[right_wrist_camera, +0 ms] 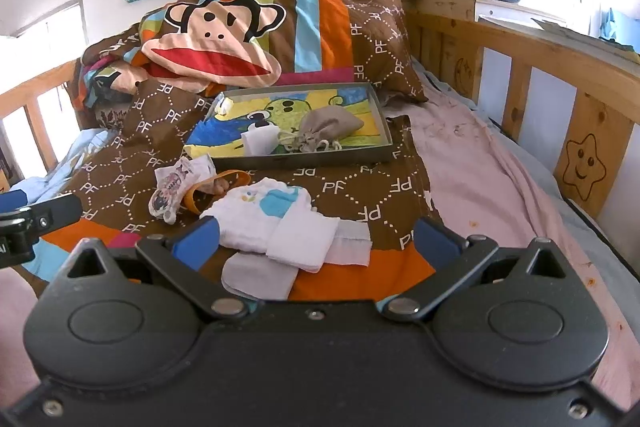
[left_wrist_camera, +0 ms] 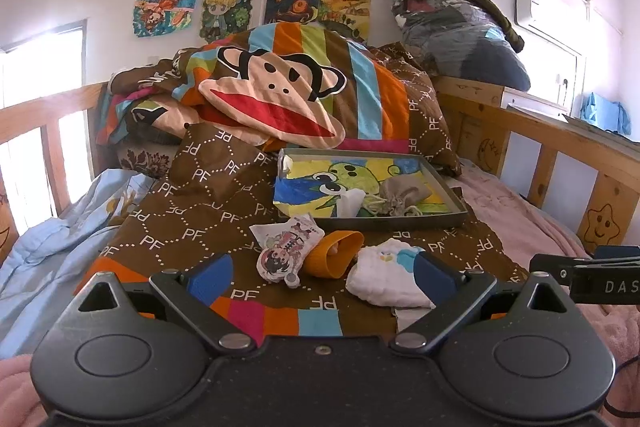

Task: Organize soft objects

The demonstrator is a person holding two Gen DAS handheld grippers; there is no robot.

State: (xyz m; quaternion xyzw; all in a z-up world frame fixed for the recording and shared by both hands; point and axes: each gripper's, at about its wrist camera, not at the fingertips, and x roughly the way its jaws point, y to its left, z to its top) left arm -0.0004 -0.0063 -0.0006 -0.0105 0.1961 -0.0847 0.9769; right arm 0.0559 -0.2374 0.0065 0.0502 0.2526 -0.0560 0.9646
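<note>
On the bed, a tray [right_wrist_camera: 384, 125] already holds a drawstring pouch [right_wrist_camera: 330, 127] and a tissue [right_wrist_camera: 260, 141]; a printed pouch [right_wrist_camera: 176, 187], orange band [right_wrist_camera: 236, 181] and folded white cloths [right_wrist_camera: 276, 223] seemingly remain, with the left gripper [left_wrist_camera: 322, 273] and right gripper [right_wrist_camera: 316, 241] both wide open and empty.

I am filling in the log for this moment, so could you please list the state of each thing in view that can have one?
Left claw: open, empty.
Right claw: open, empty.
Tray: on the bed, holding a pouch and a tissue.
Drawstring pouch: lying in the tray.
White cloth: folded, on the blanket.
Orange cup: tipped on its side.
Cartoon packet: lying outside the tray.
</note>
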